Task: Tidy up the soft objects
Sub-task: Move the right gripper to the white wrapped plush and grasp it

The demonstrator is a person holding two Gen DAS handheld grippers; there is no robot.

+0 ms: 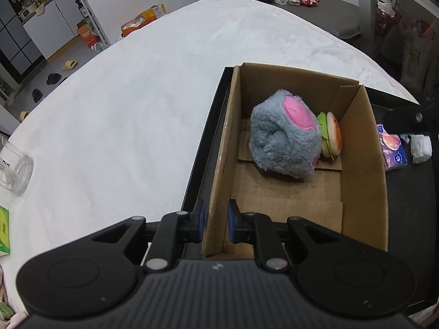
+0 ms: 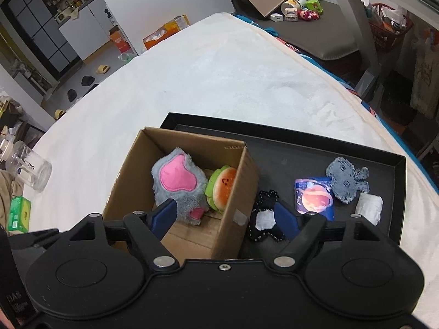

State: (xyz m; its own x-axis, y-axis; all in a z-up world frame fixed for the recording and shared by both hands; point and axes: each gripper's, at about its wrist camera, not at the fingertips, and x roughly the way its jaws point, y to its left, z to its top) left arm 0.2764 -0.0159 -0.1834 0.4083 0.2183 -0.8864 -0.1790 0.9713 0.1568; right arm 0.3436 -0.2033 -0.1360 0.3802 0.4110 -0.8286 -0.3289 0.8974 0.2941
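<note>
An open cardboard box (image 1: pixel 362 164) (image 2: pixel 241 181) stands at the left end of a black tray (image 2: pixel 301 148). Inside it lie a grey plush paw with pink pads (image 1: pixel 285 134) (image 2: pixel 178 183) and a small burger plush (image 1: pixel 330 134) (image 2: pixel 223 189). My left gripper (image 1: pixel 217 219) straddles the box's left wall, its jaws a narrow gap apart and not pressing. The right gripper (image 2: pixel 227 213) is open wide over the box's right wall and holds nothing. On the tray lie a black dotted cloth (image 2: pixel 263 219), a flat grey plush (image 2: pixel 345 182), a tissue pack (image 2: pixel 315 197) and a white wad (image 2: pixel 369 208).
The tray rests on a white fleece-covered bed (image 1: pixel 137 109). A clear glass jar (image 2: pixel 30 172) lies on its side at the left edge, beside a green carton (image 2: pixel 19 213). Beyond the bed's far edge the floor is cluttered.
</note>
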